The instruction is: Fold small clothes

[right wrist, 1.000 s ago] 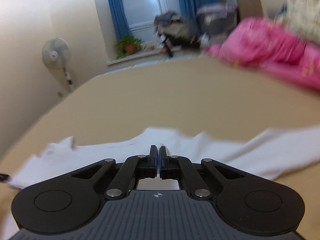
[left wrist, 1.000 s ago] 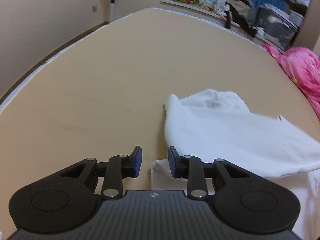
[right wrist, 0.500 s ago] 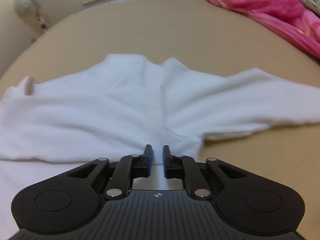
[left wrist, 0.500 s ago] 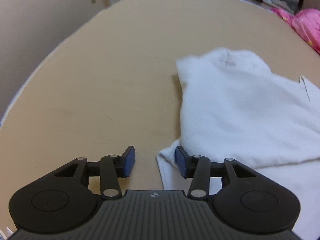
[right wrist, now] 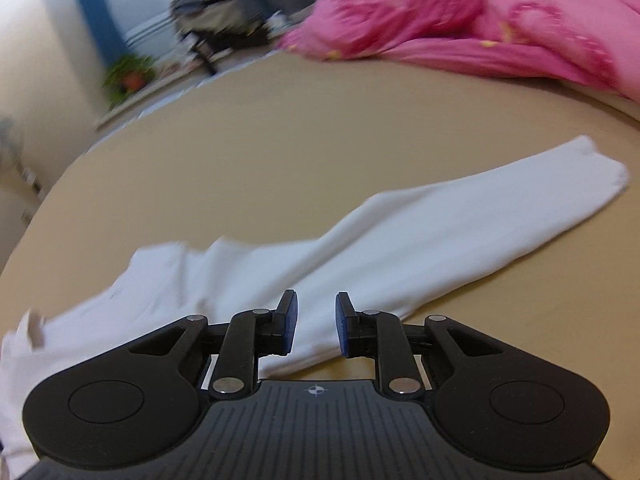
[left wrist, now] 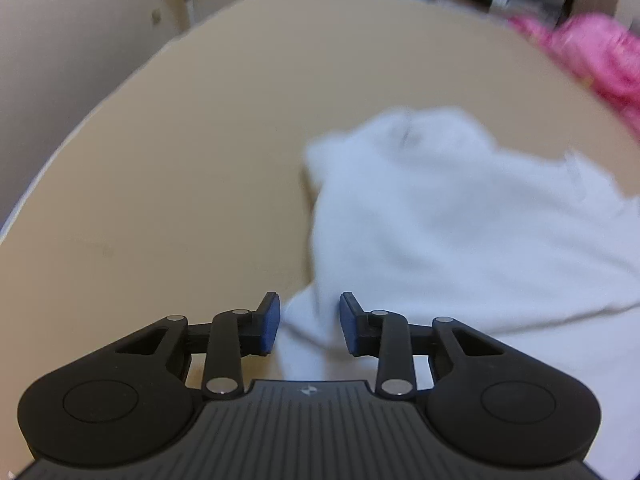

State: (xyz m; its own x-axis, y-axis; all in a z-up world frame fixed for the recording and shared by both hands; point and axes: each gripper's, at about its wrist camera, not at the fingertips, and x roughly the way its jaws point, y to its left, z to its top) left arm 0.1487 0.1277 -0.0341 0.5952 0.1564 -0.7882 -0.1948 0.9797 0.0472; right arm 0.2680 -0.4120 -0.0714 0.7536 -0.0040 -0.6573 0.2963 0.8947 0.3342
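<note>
A white long-sleeved garment (left wrist: 460,232) lies on the tan bed surface (left wrist: 180,160), partly folded over itself. In the left wrist view my left gripper (left wrist: 309,325) is open, its blue pads on either side of a corner of the cloth. In the right wrist view the garment (right wrist: 248,276) stretches from lower left, with one sleeve (right wrist: 500,208) reaching to the upper right. My right gripper (right wrist: 313,325) is open over the lower edge of that sleeve, near where it joins the body. Neither gripper holds anything.
A pink quilt (right wrist: 460,24) is piled at the far right of the bed; it also shows in the left wrist view (left wrist: 592,56). A potted plant (right wrist: 128,76) and cluttered items stand beyond the bed's far edge. The bed's left edge (left wrist: 80,132) borders a cream wall.
My right gripper has opened, let go of the garment and swung right toward the sleeve. My left gripper has opened wider and shifted right over the cloth's corner. The garment now lies flat.
</note>
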